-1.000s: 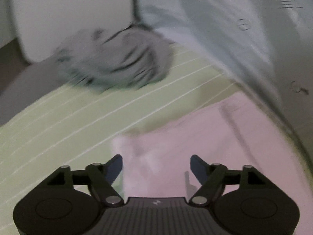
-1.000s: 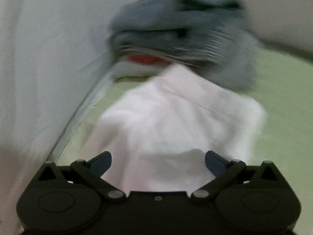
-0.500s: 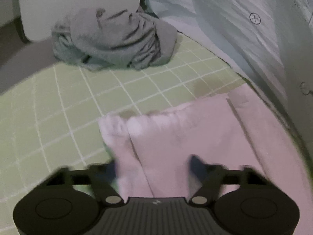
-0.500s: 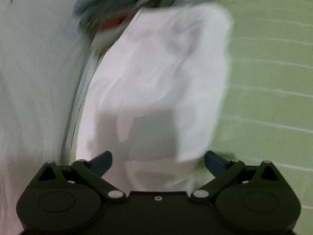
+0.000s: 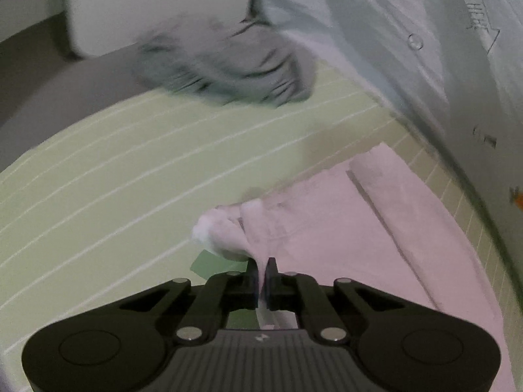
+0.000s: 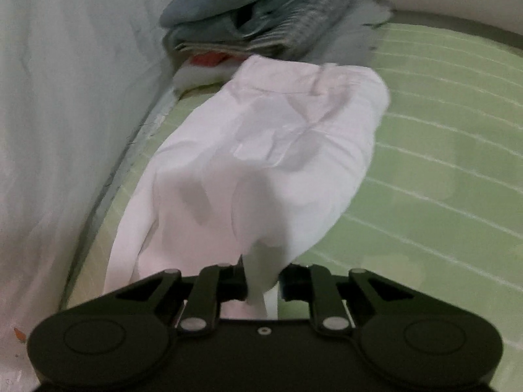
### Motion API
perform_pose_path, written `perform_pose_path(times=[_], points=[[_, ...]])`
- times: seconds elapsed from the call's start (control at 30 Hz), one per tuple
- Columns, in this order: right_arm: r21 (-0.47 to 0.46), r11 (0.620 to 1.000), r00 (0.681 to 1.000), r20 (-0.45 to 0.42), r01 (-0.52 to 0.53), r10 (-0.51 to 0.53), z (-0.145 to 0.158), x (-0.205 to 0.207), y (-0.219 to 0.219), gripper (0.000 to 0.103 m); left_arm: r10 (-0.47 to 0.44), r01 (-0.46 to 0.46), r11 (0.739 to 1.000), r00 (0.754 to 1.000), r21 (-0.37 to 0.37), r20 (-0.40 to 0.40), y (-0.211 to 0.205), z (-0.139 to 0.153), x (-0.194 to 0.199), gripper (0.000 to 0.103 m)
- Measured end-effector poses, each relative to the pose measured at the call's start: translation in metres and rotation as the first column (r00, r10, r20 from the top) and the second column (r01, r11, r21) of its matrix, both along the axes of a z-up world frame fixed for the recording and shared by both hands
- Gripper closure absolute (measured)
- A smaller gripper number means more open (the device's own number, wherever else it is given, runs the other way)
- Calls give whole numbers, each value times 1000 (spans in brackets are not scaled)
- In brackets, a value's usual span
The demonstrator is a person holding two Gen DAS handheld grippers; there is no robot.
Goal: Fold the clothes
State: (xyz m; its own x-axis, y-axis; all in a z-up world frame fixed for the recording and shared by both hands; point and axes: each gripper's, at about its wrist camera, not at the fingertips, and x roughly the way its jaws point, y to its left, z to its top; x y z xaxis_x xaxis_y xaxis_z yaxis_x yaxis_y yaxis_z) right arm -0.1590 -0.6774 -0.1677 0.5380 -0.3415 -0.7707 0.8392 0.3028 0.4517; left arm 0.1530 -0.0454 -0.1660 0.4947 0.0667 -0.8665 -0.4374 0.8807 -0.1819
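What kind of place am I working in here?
Probably a home laundry-folding spot: a green gridded mat, a pale pink garment pinched by both grippers, and a pile of grey clothes behind.

One pale pink garment (image 5: 376,228) lies on one green grid-lined mat (image 5: 130,170), and two grippers clamp it: the left gripper (image 5: 261,269) and the right gripper (image 6: 261,277), each with two fingers. At twelve o'clock from the garment sits one heap of grey clothes (image 6: 261,9); how many pieces it holds cannot be told, though one red item (image 6: 209,58) shows beneath it. One white sheet (image 6: 65,98) runs along the mat's edge.
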Motion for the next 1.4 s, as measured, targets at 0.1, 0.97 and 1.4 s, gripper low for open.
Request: perform_pose_path(times=[0.1, 0.97, 1.4], points=[[-5, 1000, 1000, -27, 5, -5, -4, -25, 0, 86, -27, 27, 999, 1000, 34, -12, 9, 5, -34, 97], [-209, 648, 678, -314, -732, 664, -9, 111, 204, 0, -752, 728, 640, 659, 246, 6, -106, 9, -82, 4], [-135, 511, 508, -475, -849, 718, -52, 162, 238, 0, -776, 782, 603, 621, 159, -114, -135, -47, -45, 0]])
